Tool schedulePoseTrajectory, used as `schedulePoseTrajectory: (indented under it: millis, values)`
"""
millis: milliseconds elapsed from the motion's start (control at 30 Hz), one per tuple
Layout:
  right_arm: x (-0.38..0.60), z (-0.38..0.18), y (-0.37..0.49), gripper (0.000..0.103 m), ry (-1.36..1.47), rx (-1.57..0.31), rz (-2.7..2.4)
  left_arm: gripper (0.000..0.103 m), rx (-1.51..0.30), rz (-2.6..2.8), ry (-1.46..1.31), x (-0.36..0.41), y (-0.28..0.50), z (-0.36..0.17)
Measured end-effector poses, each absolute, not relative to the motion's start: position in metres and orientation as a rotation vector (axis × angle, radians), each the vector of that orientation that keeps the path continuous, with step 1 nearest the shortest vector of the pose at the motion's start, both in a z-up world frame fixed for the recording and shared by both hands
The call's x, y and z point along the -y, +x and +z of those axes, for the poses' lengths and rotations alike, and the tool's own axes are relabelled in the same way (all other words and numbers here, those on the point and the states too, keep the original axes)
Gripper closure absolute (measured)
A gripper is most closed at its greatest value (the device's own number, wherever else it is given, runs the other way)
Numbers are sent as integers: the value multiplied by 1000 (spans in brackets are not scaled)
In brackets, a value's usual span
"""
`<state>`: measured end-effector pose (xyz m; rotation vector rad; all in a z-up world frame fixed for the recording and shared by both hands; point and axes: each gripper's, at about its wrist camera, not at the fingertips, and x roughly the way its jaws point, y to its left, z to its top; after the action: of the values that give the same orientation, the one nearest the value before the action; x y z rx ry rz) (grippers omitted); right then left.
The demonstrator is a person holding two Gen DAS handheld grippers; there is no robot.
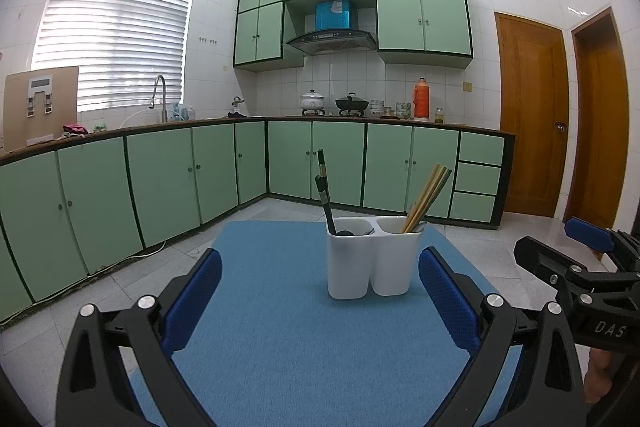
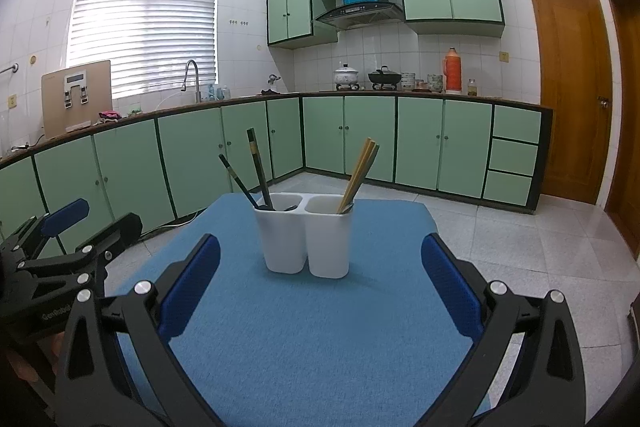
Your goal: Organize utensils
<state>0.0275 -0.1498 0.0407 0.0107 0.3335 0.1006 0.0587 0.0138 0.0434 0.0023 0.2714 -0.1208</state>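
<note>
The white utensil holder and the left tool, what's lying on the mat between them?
Nothing: only bare blue mat lies between the open left tool and the white utensil holder, seen in the left wrist view.

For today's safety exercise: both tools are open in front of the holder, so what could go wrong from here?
1. The white two-cup holder stands free on the blue mat; a nudge might tip it.
2. The dark chopsticks and the bamboo chopsticks lean out above the rim, so the left tool or the right tool could snag them.
</note>
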Motion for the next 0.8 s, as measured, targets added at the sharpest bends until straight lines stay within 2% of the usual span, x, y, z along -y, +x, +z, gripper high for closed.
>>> schedulePoseTrajectory:
  millis: [800]
  values:
    - [149,40,28,5,10,-333,102,6,-271,-118,2,-15,60,41]
